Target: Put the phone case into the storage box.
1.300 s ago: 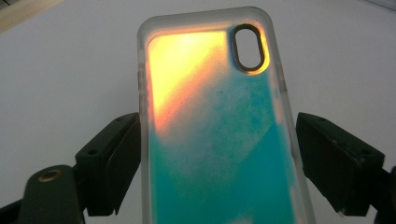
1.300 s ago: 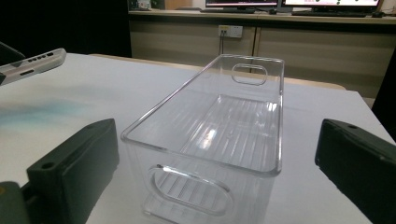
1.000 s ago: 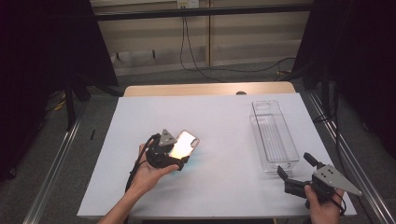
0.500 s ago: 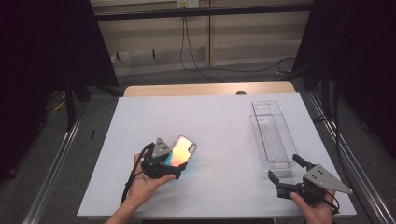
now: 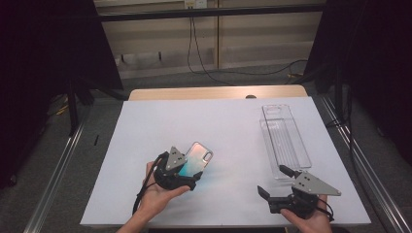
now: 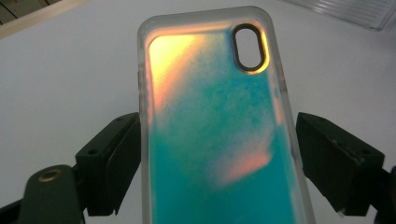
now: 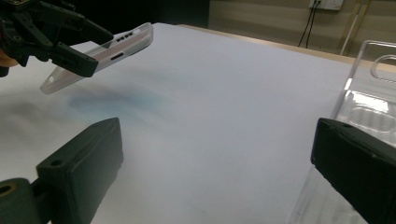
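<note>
- High view. The left tongs grip a phone case at its near end; the case juts up and to the far right, raised off the white worktop, left of centre and near the front edge. A clear plastic tray lies at the far right. The right tongs, wide apart and holding nothing, sit at the near right corner, just short of the tray's near end, aimed left. To do this step well, the case should be kept level and carried steadily, the grip staying on its long edges.
- Left gripper view. The jaws stand on either side of the teal-and-orange case; the left pad presses its edge, while contact at the right pad is probably there, though hard to confirm. The camera cut-out points away from the hand.
- Right gripper view. The jaws are spread with bare worktop between them. The left tongs appear at upper left, holding the case tilted, far end higher. The tray lies beside the right jaw.
</note>
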Motion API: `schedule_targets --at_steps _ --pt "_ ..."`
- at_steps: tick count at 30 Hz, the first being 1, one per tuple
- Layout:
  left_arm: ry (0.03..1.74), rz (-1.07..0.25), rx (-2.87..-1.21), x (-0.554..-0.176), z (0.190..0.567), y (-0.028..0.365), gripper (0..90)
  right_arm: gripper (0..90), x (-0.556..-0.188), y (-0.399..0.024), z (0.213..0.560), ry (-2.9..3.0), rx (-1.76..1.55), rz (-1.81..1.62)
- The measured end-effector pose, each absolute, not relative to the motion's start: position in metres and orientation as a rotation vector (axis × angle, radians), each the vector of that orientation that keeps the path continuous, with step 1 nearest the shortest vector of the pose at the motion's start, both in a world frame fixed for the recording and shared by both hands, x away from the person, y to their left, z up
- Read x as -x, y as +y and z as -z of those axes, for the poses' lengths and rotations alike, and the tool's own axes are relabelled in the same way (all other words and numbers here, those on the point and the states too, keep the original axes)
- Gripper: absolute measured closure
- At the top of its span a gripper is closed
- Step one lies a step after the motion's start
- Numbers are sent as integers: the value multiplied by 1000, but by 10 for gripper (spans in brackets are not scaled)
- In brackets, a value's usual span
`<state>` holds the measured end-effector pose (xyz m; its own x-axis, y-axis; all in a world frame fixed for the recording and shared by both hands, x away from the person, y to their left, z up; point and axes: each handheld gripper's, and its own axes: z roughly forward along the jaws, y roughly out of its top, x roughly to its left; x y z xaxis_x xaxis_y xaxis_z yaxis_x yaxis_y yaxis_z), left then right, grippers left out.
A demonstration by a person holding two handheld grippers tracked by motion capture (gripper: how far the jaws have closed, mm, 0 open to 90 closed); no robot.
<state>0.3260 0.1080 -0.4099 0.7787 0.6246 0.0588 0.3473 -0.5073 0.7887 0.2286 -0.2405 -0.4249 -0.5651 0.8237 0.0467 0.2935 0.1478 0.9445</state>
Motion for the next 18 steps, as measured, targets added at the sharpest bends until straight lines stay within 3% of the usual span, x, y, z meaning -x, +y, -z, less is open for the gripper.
schedule_targets --at_steps 18 --pt "656 -511 -2184 -323 412 86 167 88 -278 -198 408 2063 -1107 -1475"
